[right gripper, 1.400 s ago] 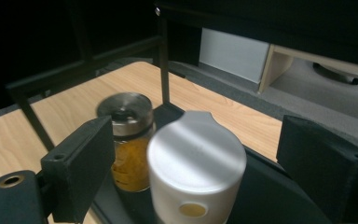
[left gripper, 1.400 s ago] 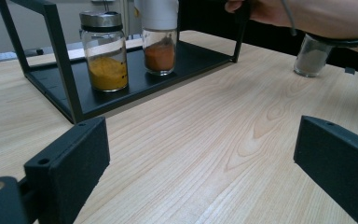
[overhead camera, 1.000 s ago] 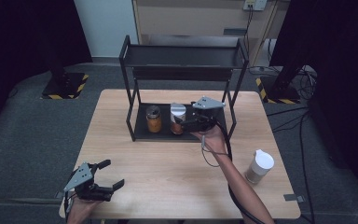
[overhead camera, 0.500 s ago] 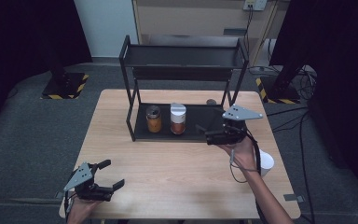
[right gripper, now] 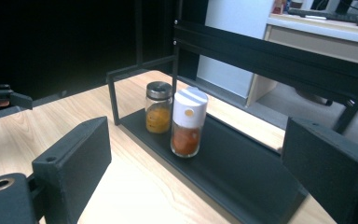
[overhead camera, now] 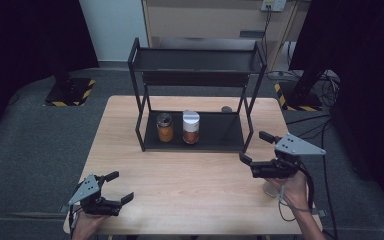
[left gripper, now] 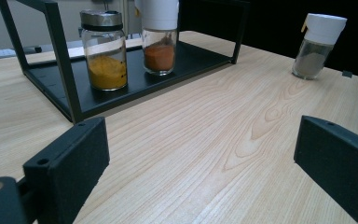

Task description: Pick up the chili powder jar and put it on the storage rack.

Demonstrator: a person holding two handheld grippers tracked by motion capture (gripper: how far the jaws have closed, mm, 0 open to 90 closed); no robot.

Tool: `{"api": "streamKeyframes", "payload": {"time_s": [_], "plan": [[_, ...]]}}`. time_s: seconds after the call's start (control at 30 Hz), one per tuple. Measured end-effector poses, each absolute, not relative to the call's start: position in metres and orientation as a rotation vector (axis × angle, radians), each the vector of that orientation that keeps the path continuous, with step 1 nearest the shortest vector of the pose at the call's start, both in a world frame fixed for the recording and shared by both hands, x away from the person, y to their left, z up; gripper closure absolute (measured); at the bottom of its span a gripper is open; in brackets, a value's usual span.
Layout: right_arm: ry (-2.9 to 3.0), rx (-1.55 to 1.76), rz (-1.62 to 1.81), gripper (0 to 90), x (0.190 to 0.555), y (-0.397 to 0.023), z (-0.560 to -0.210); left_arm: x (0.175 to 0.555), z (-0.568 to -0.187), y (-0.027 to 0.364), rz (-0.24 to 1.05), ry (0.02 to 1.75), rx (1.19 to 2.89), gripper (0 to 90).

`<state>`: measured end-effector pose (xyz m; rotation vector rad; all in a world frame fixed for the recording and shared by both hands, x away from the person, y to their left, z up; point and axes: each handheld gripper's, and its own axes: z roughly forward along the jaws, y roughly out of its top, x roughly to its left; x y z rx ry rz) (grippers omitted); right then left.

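Two glass spice jars (overhead camera: 178, 128) stood on the black metal rack's bottom shelf (overhead camera: 220, 134); a third white-capped jar (left gripper: 318, 45) stood near the wooden table's right edge (overhead camera: 300, 165). The right gripper (overhead camera: 254, 149) had just been opening, jaws wide and empty; the left gripper (overhead camera: 121, 187) gaped wide too.

Looking like a lab recording setup, not a kitchen. Black curtains (overhead camera: 25, 45) are hanging on both sides, dark grey carpet (overhead camera: 35, 150) is covering the floor, and stand bases with yellow-black hazard tape (overhead camera: 70, 95) are sitting left and right of a lone wooden table (overhead camera: 190, 185). Cables (overhead camera: 325, 125) are trailing across the floor, and a wall socket (overhead camera: 273, 5) is showing above a beige cabinet (overhead camera: 205, 20) at the back. Only staged props are sitting on the table: a black shelf rack (overhead camera: 195, 60) with spice jars (overhead camera: 190, 127).
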<state>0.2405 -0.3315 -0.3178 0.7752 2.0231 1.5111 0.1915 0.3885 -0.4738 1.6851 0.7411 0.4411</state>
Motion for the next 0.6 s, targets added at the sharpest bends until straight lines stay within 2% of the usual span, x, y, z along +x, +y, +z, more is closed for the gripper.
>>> {"api": "streamKeyframes", "payload": {"time_s": [0.6], "plan": [[1.932, 0.868, 1.450, 7.1, 0.185, -0.375, -0.335, 0.191, -0.473, 0.388, 0.439, 0.744, 1.690, 2.3]]}}
